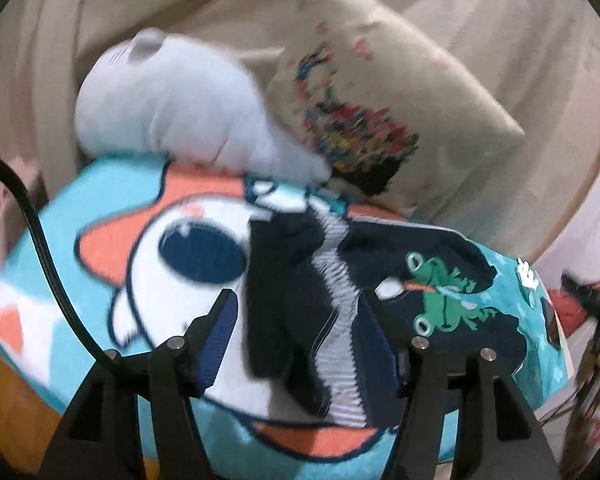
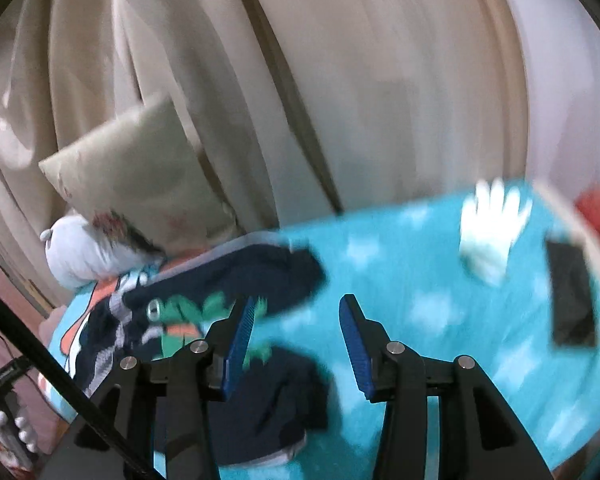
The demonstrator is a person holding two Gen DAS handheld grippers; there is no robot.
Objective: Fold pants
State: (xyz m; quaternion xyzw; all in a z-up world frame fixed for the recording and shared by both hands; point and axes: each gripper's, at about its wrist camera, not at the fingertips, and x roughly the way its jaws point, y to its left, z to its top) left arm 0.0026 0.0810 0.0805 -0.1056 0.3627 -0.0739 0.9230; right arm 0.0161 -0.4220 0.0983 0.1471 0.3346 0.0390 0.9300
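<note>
The pants (image 1: 296,304) are dark navy with a green frog print and a waistband striped in white and navy. They lie on a turquoise blanket (image 1: 72,216) with orange and white cartoon shapes and pale cloud patches. Behind sit a pale grey-white plush toy (image 1: 172,108) and a cream pillow (image 1: 384,92) with multicoloured speckles; both grippers carry blue pads (image 2: 240,344) on black frames.

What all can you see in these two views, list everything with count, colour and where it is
pants: one pair, navy with green frog print, crumpled on the blanket
blanket: one, turquoise with white and orange cartoon, spread underneath
plush toy: one, pale grey-white, far edge of the blanket
pillow: one, beige with multicoloured print, leaning beside the plush
dark flat object: one, black, right side of the blanket
curtains: beige, behind
left tongs: open, straddling the pants
right tongs: open, above the blanket
</note>
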